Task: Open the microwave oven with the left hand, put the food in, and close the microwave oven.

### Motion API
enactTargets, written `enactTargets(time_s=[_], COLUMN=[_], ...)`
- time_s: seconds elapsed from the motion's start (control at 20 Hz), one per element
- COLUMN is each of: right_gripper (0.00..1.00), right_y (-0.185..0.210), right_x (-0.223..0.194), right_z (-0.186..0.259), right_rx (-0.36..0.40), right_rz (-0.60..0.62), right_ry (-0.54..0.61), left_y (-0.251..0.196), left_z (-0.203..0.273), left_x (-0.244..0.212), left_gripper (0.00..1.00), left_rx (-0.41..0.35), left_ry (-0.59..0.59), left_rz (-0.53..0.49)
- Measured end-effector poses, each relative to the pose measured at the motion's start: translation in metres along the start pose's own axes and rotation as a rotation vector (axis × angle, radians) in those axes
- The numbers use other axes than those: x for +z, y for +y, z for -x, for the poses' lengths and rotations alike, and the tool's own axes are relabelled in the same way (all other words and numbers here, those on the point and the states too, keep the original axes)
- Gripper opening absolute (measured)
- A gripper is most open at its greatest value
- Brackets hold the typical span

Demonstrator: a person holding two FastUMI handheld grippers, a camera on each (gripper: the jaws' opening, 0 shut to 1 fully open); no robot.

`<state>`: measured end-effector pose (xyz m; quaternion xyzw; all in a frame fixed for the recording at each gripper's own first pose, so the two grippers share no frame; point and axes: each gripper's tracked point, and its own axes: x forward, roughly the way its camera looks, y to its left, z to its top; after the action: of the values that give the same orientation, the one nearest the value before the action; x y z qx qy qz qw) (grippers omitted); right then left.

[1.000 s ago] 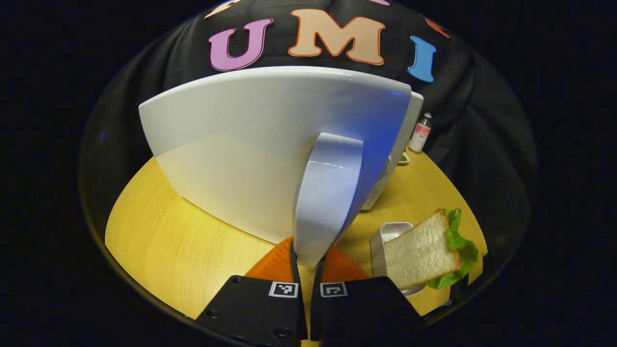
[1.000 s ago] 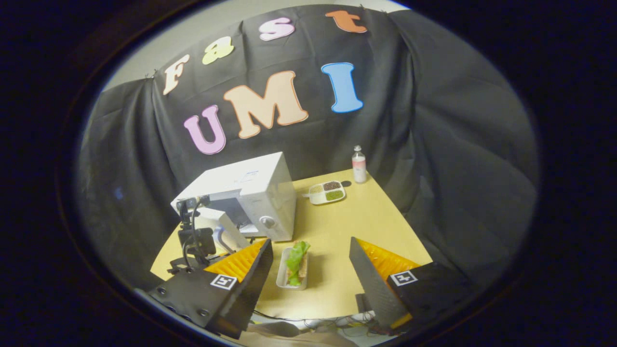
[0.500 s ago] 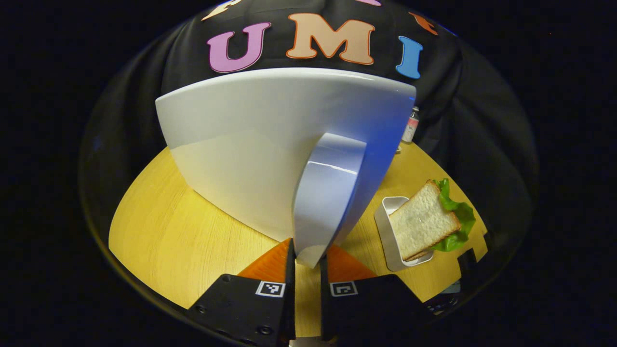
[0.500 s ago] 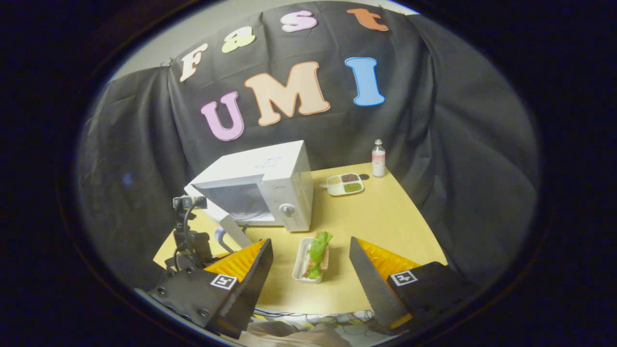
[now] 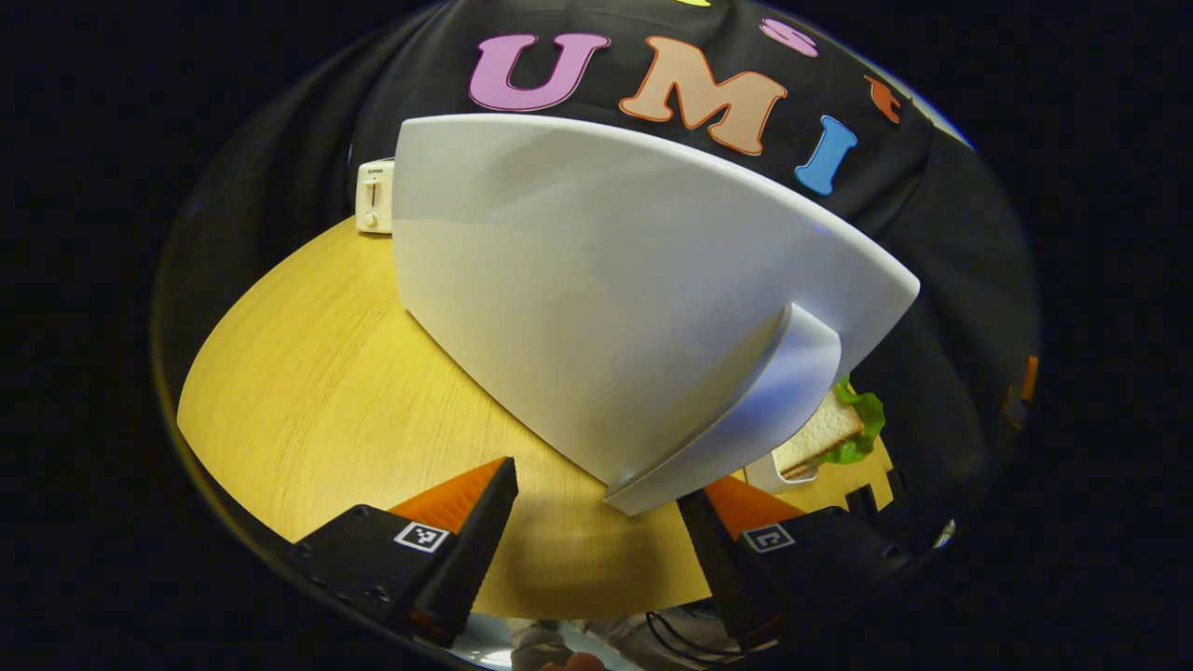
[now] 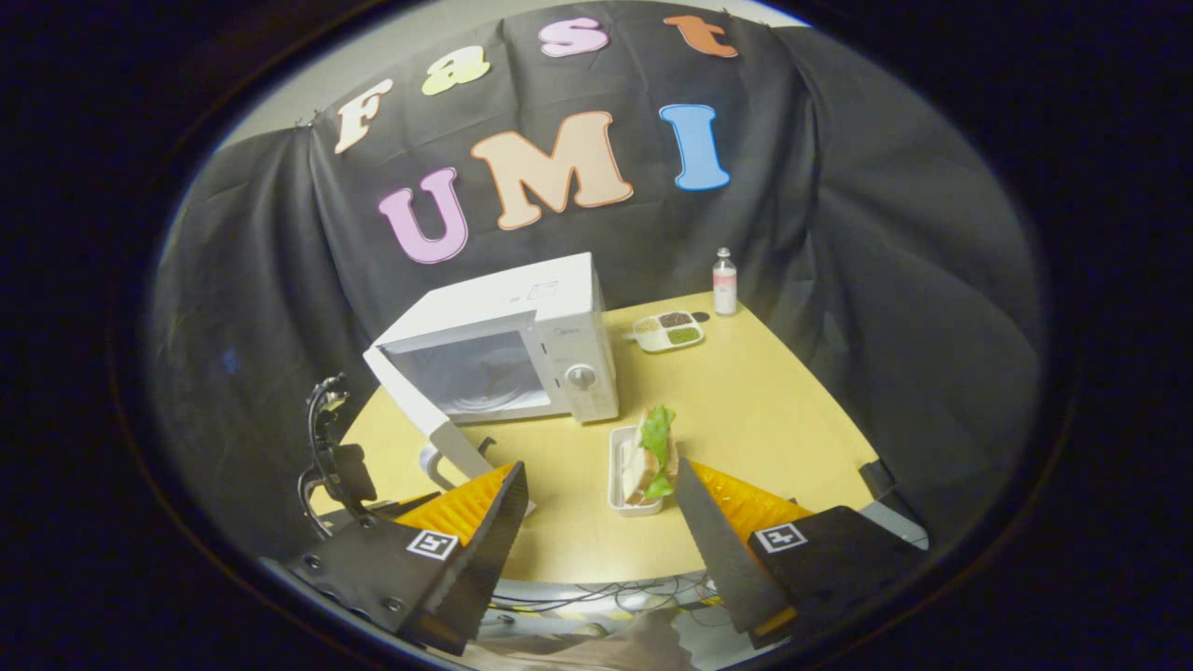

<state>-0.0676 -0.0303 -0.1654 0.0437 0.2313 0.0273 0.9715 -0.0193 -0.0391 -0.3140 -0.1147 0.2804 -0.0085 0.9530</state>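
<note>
**Door swung wide, sandwich waiting in its tray**

The microwave oven (image 6: 522,349) sits toward the back-left of the yellow table (image 6: 746,419), its white door (image 5: 596,289) hanging open out to the left and the cavity exposed. In the left gripper view the door's outer face looms close, the handle (image 5: 746,410) running down its right edge. The left gripper (image 5: 596,508) is spread wide below that handle — nothing between the fingers, and the handle's lower tip looks just clear of them, though the angle makes that hard to judge. The sandwich (image 6: 652,447), lettuce showing, stands in a small white tray (image 6: 617,475) just in front of the oven. The right gripper (image 6: 601,508) hovers over the near table edge, jaws wide and empty. Farther back: a divided dish (image 6: 666,331), a small bottle (image 6: 724,281), and a white toaster (image 5: 376,194).
</note>
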Motion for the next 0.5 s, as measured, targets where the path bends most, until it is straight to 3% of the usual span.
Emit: enactTargets(time_s=[0.25, 0.3, 0.5], right_gripper=[0.99, 0.92, 0.91], right_y=[0.028, 0.031, 0.049], right_x=[-0.02, -0.024, -0.031], right_z=[0.012, 0.013, 0.015], right_rx=[-0.018, -0.021, -0.011], right_rz=[-0.005, -0.005, -0.015], right_ry=[0.014, 0.018, 0.027], left_y=[0.039, 0.049, 0.092], left_z=[0.036, 0.044, 0.076], left_x=[-0.012, -0.015, -0.024], left_gripper=[0.98, 0.98, 0.96], left_rx=[0.022, 0.032, 0.083], left_ry=[0.011, 0.009, -0.005], left_rz=[-0.015, -0.009, 0.083])
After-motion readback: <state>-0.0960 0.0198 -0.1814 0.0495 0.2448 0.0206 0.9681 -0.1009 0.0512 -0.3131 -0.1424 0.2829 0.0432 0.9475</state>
